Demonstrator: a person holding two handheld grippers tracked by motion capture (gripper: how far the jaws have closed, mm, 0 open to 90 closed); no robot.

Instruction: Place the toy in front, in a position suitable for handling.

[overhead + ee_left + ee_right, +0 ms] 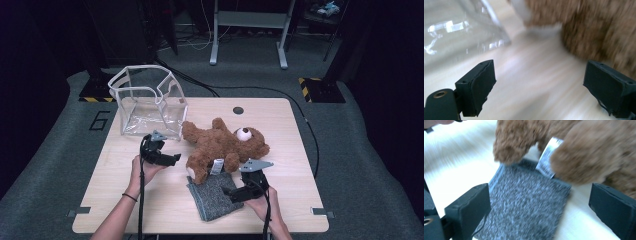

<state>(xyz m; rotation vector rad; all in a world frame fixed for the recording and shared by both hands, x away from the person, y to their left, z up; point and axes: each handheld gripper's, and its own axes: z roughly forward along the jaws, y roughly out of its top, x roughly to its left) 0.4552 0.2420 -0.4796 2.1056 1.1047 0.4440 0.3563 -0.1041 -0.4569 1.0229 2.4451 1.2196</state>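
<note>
On the desk (125, 200): teddy bear (220, 145) at two o'clock of left gripper (172, 159), twelve of right gripper (232, 192); jaws spread, seemingly empty.

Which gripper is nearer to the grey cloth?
Right. The right gripper hangs open at the grey cloth's right edge, jaws straddling it. The left gripper is open over bare table, left of the teddy bear.

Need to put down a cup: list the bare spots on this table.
Free: the right part of the table beyond the teddy bear, and the near left corner below the left gripper. Crowded: the middle, with clear bag, bear and grey cloth.
</note>
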